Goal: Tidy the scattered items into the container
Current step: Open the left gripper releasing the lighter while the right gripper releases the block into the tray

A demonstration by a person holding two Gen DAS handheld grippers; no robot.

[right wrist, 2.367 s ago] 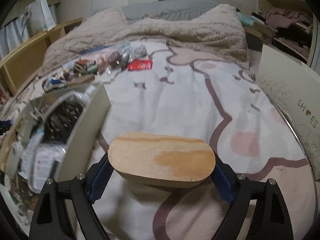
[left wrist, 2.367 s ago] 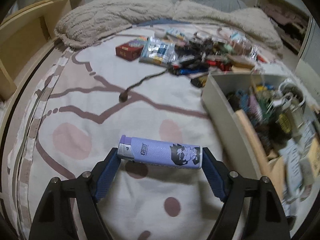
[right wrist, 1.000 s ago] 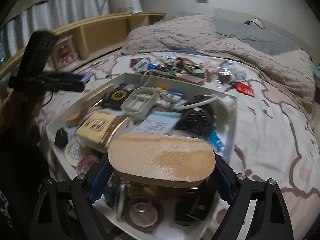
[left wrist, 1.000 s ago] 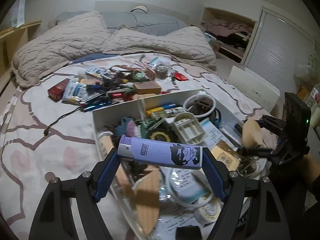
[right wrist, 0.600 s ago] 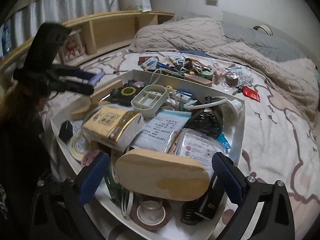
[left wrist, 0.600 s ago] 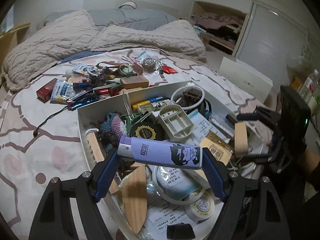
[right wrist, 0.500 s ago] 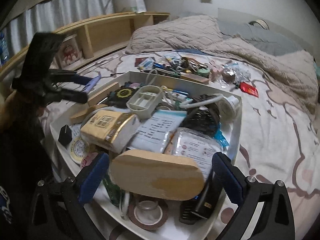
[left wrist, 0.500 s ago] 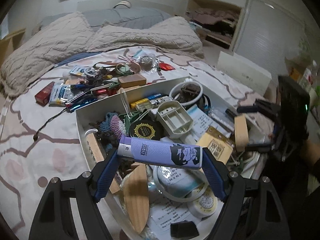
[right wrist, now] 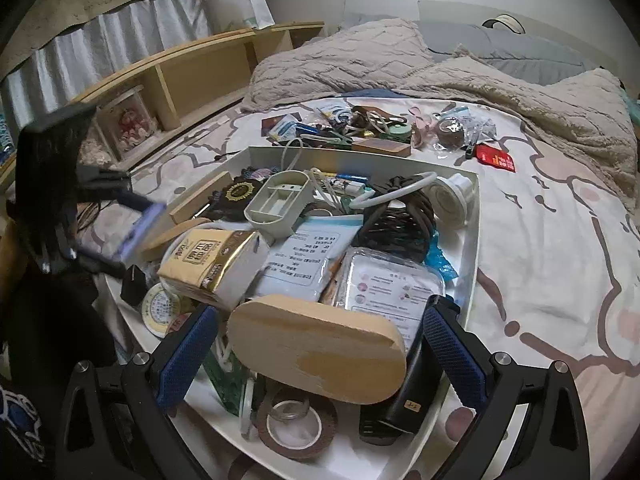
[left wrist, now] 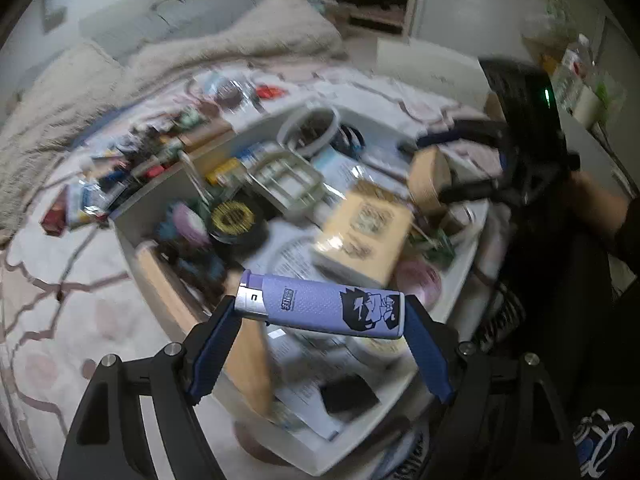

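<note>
My left gripper is shut on a purple lighter, held crosswise over the near edge of the white container, which is full of mixed items. My right gripper is open; its blue pads stand apart from an oval wooden block that rests on the items at the container's near end. The right gripper also shows in the left wrist view next to the wooden block. The left gripper with the lighter shows at the left of the right wrist view.
A pile of scattered items lies on the bed behind the container, with a red packet to its right. A beige blanket covers the far end. A wooden shelf runs along the left.
My right gripper opened and let go of the wooden block, which now lies in the container. My left gripper swung over the container's near side, still holding the lighter.
</note>
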